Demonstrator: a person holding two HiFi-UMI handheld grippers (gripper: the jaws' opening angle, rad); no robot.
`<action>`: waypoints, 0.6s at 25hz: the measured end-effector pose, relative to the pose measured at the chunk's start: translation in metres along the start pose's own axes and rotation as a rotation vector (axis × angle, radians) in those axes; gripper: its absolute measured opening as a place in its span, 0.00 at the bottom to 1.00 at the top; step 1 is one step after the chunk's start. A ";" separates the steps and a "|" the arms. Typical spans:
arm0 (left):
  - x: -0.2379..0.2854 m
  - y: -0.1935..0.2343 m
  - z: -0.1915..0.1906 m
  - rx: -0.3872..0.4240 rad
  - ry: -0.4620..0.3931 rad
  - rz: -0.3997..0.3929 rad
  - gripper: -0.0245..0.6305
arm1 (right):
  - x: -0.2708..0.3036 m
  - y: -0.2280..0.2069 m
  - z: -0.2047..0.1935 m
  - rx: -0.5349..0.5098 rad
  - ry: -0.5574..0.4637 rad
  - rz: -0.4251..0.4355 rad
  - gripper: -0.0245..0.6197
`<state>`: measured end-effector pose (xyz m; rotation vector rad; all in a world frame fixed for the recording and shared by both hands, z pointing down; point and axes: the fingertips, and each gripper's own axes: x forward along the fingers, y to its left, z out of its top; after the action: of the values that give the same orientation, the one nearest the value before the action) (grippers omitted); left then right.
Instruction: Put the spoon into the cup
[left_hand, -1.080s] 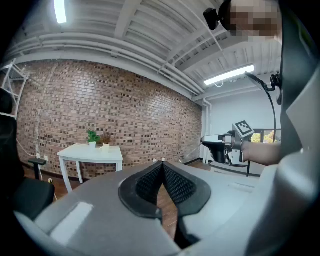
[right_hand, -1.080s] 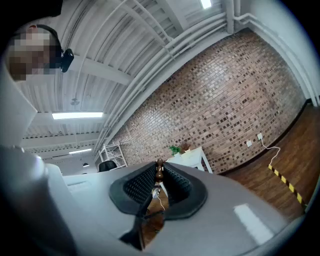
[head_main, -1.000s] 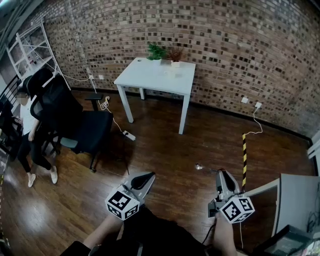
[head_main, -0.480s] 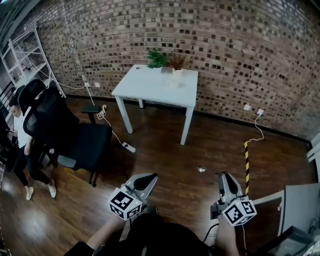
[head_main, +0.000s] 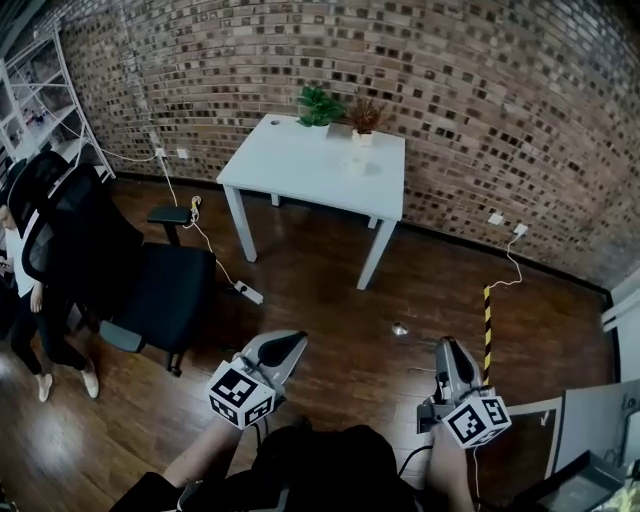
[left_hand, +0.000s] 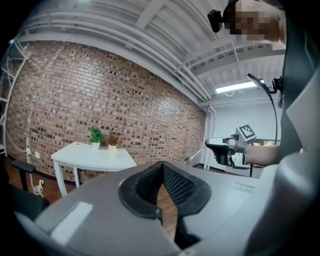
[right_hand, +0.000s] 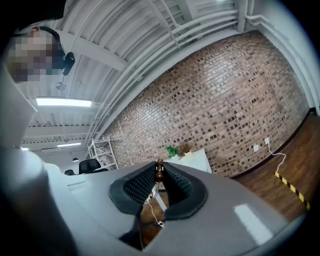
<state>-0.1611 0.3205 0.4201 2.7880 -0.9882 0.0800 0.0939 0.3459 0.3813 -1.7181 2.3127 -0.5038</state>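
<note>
The white table (head_main: 300, 165) looks nearer and larger than it did a second ago, and the black chair (head_main: 150, 290) has slid off to my left, so I am walking both tongs towards that table. My left gripper (head_main: 296, 340) goes ahead of me with its jaws together and nothing in them. My right gripper (head_main: 446, 346) is clamped on the spoon (head_main: 399, 328), whose bowl sticks out to the left over the floorboards. I judge this to be the carry: the spoon is in hand. I cannot pick out the cup for certain; it may stand by the potted plants (head_main: 340, 108).
</note>
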 end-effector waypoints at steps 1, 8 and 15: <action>0.005 0.007 0.001 -0.002 -0.003 0.004 0.03 | 0.010 -0.002 0.001 -0.002 0.002 0.003 0.12; 0.068 0.052 0.007 -0.014 -0.029 0.041 0.03 | 0.082 -0.038 0.012 -0.019 0.012 0.055 0.12; 0.155 0.078 0.034 0.028 -0.021 0.049 0.03 | 0.159 -0.107 0.047 0.008 0.002 0.101 0.12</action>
<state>-0.0905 0.1587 0.4157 2.7954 -1.0694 0.0712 0.1587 0.1593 0.3849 -1.5877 2.3813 -0.4948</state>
